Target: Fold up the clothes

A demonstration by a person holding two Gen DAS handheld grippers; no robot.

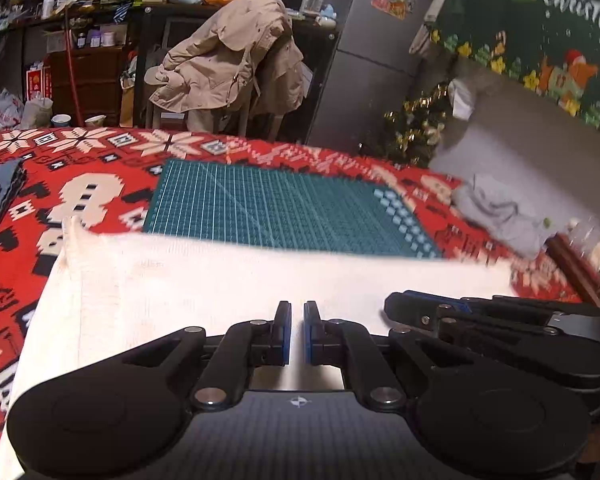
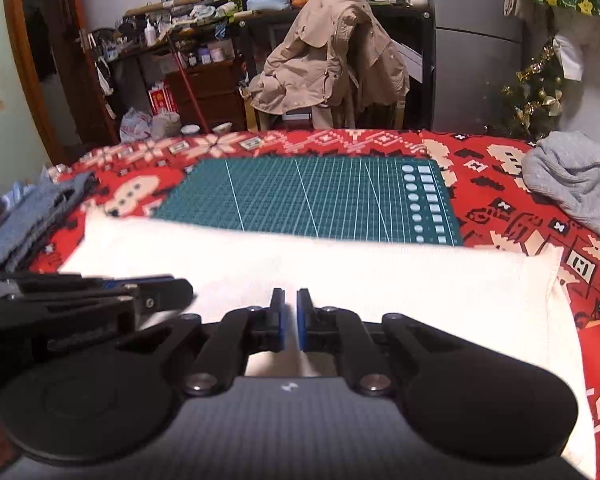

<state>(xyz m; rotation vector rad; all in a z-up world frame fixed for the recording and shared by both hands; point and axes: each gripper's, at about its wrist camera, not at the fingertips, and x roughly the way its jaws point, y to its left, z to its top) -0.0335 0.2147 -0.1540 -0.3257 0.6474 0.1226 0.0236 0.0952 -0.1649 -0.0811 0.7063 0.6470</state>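
While both tools hover side by side over the near edge of the work surface, the wide white knitted garment (image 1: 228, 280) lies flat as a long band across the red patterned tablecloth (image 1: 80, 168), its far edge overlapping the near edge of the green gridded cutting mat (image 1: 284, 204). The left gripper (image 1: 297, 332) has its blue-padded jaws drawn close, with only a narrow slit between them; nothing is visible in that slit, and whether the pads pinch the cloth beneath cannot be told. The right gripper (image 2: 290, 320) stands the same way, jaws nearly together and no fabric seen between them.

The garment's far edge runs straight and even, and its right end (image 2: 548, 280) shows a ribbed border. This shape fits either a piece already doubled over along its length or one merely spread out flat; the layers cannot be counted from these views. A stack of blue-grey folded cloth (image 2: 36, 216) rests at the left edge of the table, and a crumpled grey garment (image 2: 572, 184) lies at the far right, apparently unfolded.
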